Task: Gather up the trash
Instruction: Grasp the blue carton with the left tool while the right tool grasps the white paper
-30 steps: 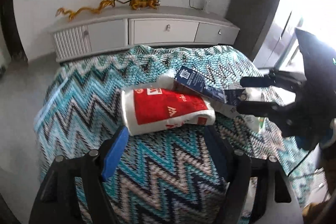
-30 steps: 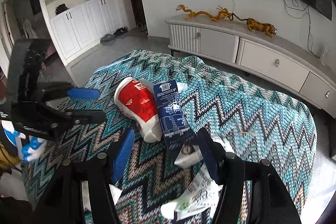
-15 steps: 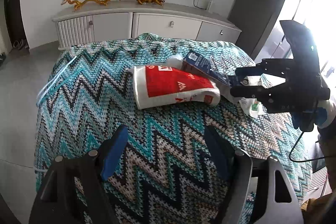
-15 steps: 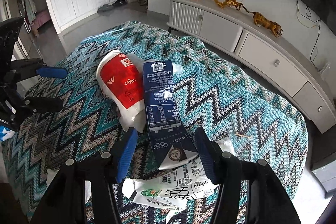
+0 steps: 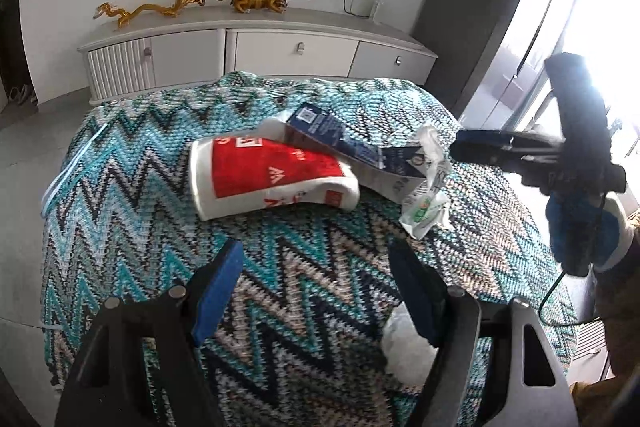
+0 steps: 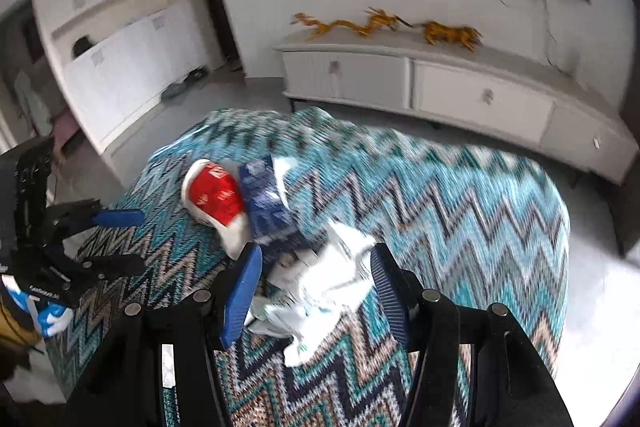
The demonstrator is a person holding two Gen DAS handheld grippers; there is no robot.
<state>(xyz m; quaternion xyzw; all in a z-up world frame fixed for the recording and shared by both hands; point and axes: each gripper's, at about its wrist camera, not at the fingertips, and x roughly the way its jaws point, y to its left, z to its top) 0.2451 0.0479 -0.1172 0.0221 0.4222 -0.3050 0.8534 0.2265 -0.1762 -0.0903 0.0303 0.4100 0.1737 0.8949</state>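
Note:
A crushed red and white paper cup [image 5: 272, 179] lies on its side on the zigzag blanket [image 5: 132, 211]. A flattened dark blue carton [image 5: 344, 143] leans on it, and a crumpled white wrapper with green print [image 5: 426, 187] lies at the carton's right end. My left gripper [image 5: 316, 283] is open and empty, short of the cup. My right gripper [image 6: 316, 287] is open with the white wrapper [image 6: 332, 283] between its fingers; the cup [image 6: 214, 195] and carton [image 6: 268, 207] lie just beyond. The right gripper also shows in the left wrist view [image 5: 492, 155].
A white tissue lump [image 5: 408, 351] lies by my left gripper's right finger. A low white cabinet [image 5: 256, 51] with golden dragon and tiger figures [image 5: 188, 3] stands beyond the blanket. Grey floor [image 6: 600, 291] surrounds the covered surface. The left gripper shows at the right wrist view's left edge [image 6: 108, 239].
My right gripper has dropped toward the blanket and now straddles the white wrapper; its view is motion-blurred. My left gripper has drawn back slightly from the cup.

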